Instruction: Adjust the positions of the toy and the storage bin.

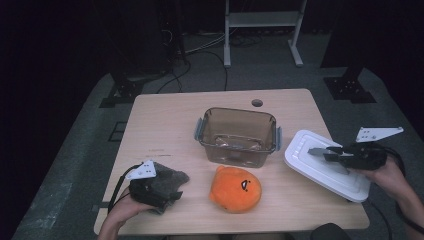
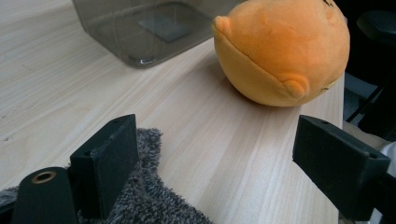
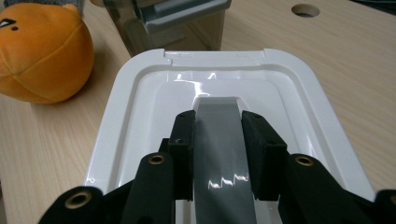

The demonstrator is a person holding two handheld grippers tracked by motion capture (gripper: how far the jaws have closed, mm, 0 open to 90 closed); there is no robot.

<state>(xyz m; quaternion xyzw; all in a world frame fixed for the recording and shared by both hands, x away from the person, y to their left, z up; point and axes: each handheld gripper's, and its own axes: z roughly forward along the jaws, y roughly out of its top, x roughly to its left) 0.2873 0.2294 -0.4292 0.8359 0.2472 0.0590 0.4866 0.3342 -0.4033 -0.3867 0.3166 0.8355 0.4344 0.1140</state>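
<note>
Gripping white lid handle lengthwise, right gripper.

A white rectangular lid with a grey handle strip lies near the table's right edge, just beside the clear container. A grey fuzzy cloth lies bunched at the front left.

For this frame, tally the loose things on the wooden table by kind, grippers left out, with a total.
Soft orange round plush toy: 1
Clear smoky plastic container with grey side latches: 1
White rectangular plastic lid with a grey handle: 1
Grey fuzzy cloth: 1
Total: 4
</note>
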